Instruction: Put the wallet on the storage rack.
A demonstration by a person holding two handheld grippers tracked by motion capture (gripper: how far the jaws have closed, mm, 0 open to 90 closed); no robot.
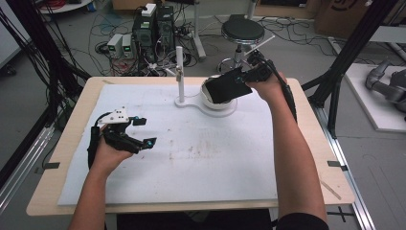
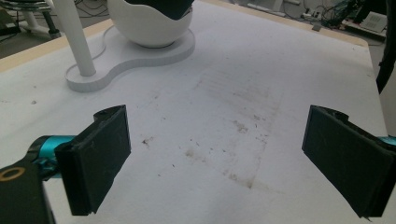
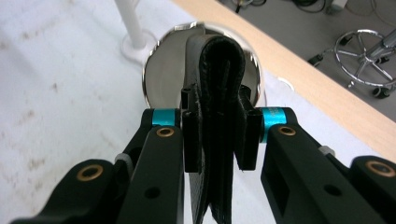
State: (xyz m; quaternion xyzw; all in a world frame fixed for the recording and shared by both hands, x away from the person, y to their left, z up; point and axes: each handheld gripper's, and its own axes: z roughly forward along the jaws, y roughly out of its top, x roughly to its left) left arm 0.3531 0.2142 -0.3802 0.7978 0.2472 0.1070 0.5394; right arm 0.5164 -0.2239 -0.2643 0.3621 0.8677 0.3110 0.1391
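- Right gripper [image 1: 245,76]: I have its jaws clamped on a folded black leather wallet [image 1: 229,86], pinched across the fold so the two halves stay together (the right gripper view shows the wallet [image 3: 217,116] standing edge-on between the pads).
- Wallet position: held tilted over the white bowl [image 1: 215,101], its lower edge at or just inside the rim; I cannot tell whether it touches.
- Bowl and stand: the bowl sits on a white base with an upright white post [image 1: 179,72] beside it, at the far side of the white mat [image 1: 201,158].
- Left gripper [image 1: 143,132]: jaws wide apart, holding nothing, parked near the mat's left edge, well clear of the working hand.
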